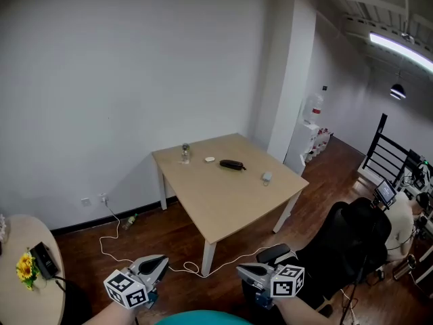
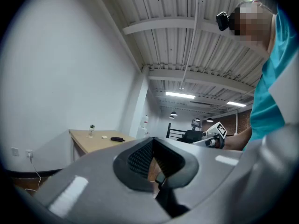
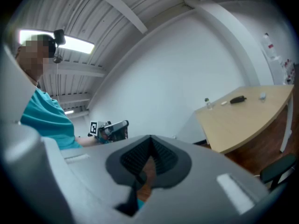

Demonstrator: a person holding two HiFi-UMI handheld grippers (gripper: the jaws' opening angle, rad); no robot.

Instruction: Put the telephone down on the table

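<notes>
Telephone point(image 1: 231, 164): a dark oblong thing lying flat on the table point(image 1: 230, 208), toward the far side of the top and roughly mid-width. It is too small in every view for me to make out keys, cord or which face is up.

On the table with it:
- A small clear bottle-like item point(image 1: 185, 153) stands near the far left corner. Its contents are unreadable.
- A small white object point(image 1: 210, 159) lies between that item and the telephone.
- A small pale object point(image 1: 267, 177) sits toward the right edge.

I cannot identify either of the last two.

My left gripper point(image 1: 164, 258) and right gripper point(image 1: 239, 270) are both held well short of the table's near corner, above the wooden floor and touching nothing. In each gripper's own view the ribbed pads meet at their tips. Only a sliver of floor shows behind them and nothing is caught between them.

A white cable point(image 1: 135, 249) trails over the floor left of the table and passes under its near corner. Its far end is hard to follow. A black chair point(image 1: 352, 239) stands right of the table, cut partly by the frame edge.
</notes>
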